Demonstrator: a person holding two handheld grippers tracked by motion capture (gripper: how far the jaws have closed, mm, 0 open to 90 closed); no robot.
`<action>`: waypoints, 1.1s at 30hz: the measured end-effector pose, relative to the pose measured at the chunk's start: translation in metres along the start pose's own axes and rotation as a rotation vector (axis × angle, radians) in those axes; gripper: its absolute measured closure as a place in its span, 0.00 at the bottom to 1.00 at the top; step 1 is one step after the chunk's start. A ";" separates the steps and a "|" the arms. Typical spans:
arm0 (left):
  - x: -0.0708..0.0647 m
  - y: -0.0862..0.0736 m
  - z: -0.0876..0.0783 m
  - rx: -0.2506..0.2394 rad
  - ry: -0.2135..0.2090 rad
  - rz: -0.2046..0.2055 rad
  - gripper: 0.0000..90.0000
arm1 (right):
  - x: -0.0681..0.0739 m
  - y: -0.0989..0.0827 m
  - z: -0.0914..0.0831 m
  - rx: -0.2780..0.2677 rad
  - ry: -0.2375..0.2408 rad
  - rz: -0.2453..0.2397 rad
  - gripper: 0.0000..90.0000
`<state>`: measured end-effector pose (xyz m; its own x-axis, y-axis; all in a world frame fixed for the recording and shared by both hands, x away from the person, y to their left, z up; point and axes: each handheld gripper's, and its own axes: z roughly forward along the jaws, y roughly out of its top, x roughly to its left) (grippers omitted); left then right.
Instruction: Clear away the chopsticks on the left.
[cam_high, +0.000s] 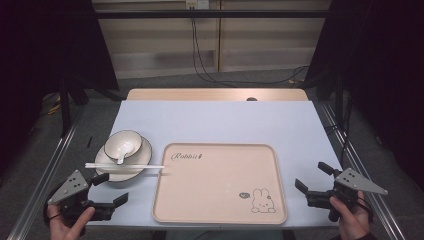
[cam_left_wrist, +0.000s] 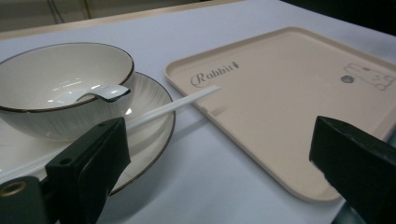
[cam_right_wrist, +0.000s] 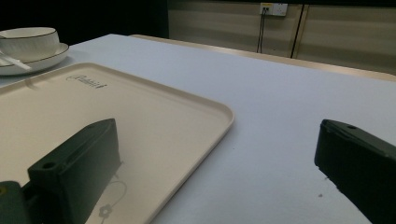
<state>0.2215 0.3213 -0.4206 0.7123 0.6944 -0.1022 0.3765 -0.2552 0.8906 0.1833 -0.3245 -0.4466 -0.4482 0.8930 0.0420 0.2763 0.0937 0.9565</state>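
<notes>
From the high view, the pale blue table (cam_high: 215, 120) carries a cream tray (cam_high: 220, 182) at its near middle, printed with a rabbit at its near right corner and the word "Rabbit" at its far left. To the tray's left sits a white plate (cam_high: 107, 172) with a dark-rimmed bowl (cam_high: 123, 145) on it, a white spoon (cam_high: 121, 155) resting inside the bowl, and a white chopstick (cam_high: 125, 166) lying across the plate with its tip reaching over the tray's left edge. The left gripper (cam_high: 112, 189) is held near the table's near left corner, just short of the plate, jaws spread wide with nothing between them; the right gripper (cam_high: 311, 177) is held just right of the tray, likewise spread and empty. The left gripper view adds what the high view blurs: the bowl's thin dark rim line, the spoon's handle leaning on that rim, and the chopstick's tip lying over the tray's rim. The right gripper view shows the tray's raised lip from the side.
</notes>
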 end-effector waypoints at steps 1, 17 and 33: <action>0.003 0.000 -0.001 0.016 0.004 0.020 0.05 | 0.000 0.000 0.000 0.001 0.004 -0.001 0.00; 0.049 0.007 0.008 0.139 -0.105 0.093 0.08 | 0.001 0.001 0.000 -0.003 0.010 -0.006 0.00; 0.084 0.017 0.027 0.275 -0.078 0.233 0.48 | 0.002 0.001 0.001 -0.006 0.022 -0.004 0.00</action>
<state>0.3038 0.3574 -0.4254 0.8370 0.5452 0.0466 0.3359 -0.5792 0.7428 0.1831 -0.3223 -0.4461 -0.4674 0.8829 0.0446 0.2695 0.0943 0.9584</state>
